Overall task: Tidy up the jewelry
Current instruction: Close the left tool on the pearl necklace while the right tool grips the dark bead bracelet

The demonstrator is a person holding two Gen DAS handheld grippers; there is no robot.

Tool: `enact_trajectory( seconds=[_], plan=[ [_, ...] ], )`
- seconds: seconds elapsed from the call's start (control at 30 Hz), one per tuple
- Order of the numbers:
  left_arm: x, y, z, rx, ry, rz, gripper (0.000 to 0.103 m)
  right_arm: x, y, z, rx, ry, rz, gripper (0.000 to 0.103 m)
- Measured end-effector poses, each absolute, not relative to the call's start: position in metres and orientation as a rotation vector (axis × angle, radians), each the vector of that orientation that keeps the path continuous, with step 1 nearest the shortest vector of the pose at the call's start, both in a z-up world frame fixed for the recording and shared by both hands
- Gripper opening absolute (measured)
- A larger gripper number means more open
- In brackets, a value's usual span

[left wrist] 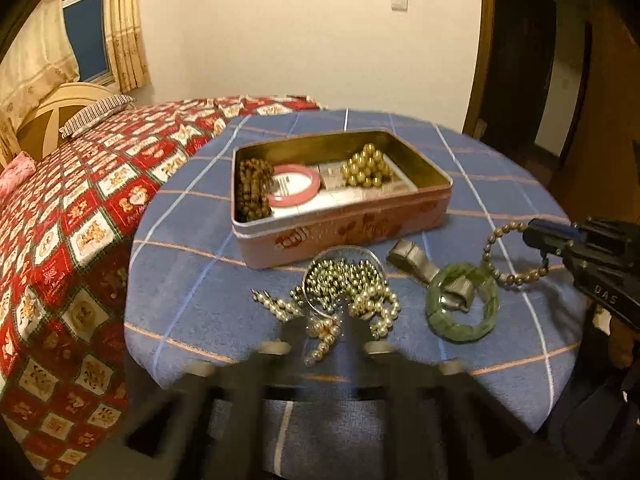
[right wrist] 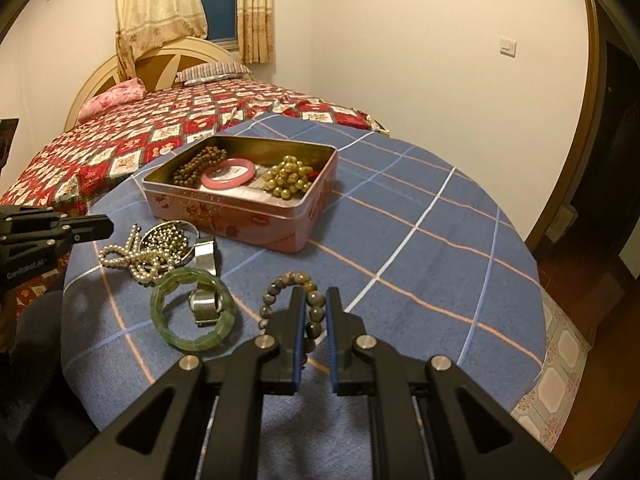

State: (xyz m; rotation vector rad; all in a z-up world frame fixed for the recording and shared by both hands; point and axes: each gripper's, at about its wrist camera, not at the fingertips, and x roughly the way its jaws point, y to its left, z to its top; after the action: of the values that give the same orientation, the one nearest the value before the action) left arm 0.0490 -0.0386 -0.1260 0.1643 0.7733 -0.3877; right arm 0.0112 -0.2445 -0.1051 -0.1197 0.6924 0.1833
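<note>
Right gripper point(right wrist: 313, 312) fingers clamp the bracelet point(right wrist: 280, 284); lift it clear into the tin point(right wrist: 240, 216). Left gripper point(left wrist: 324, 332) fingers released over pearls point(left wrist: 360, 300).

Ahead of me the blue checked table point(right wrist: 420, 240) lies bare on its whole right side, an open lane to the pink tin point(right wrist: 256, 216). The near left is crowded: the green bangle point(right wrist: 192, 312) around a silver watch point(right wrist: 206, 304), then the pearl strands point(right wrist: 132, 260) and bead dish point(right wrist: 170, 236) just before the tin's near wall. My left gripper point(right wrist: 108, 226) hangs over that pile. The tin's open top is reachable from above.
</note>
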Motion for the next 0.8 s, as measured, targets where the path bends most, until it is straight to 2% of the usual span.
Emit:
enact_trajectory(
  seconds=[0.03,0.2,0.37,0.43,0.47,0.53,0.67,0.7,0.8],
  plan=[
    [0.047,-0.039,-0.128,0.158,0.762,-0.382,0.077,0.011,-0.244,-0.106,-0.121,0.695,0.185,0.011],
    [0.053,-0.044,-0.143,0.189,0.779,-0.372,0.078,0.012,-0.245,-0.108,-0.117,0.697,0.183,0.011],
    [0.065,-0.039,-0.155,0.158,0.827,-0.392,0.052,0.012,-0.245,-0.108,-0.116,0.699,0.183,0.011],
    [0.064,-0.038,-0.154,0.159,0.835,-0.409,0.028,0.012,-0.246,-0.109,-0.114,0.702,0.184,0.011],
    [0.062,-0.039,-0.153,0.164,0.837,-0.417,0.019,0.012,-0.246,-0.109,-0.114,0.703,0.185,0.011],
    [0.057,-0.042,-0.152,0.189,0.840,-0.426,0.013,0.012,-0.245,-0.110,-0.115,0.703,0.187,0.011],
    [0.049,-0.042,-0.149,0.192,0.837,-0.439,0.009,0.010,-0.245,-0.109,-0.115,0.699,0.186,0.011],
    [0.048,-0.042,-0.146,0.188,0.831,-0.449,0.000,0.010,-0.245,-0.109,-0.113,0.697,0.185,0.011],
    [0.046,-0.042,-0.139,0.194,0.817,-0.443,0.000,0.010,-0.245,-0.108,-0.111,0.694,0.184,0.011]
  ],
)
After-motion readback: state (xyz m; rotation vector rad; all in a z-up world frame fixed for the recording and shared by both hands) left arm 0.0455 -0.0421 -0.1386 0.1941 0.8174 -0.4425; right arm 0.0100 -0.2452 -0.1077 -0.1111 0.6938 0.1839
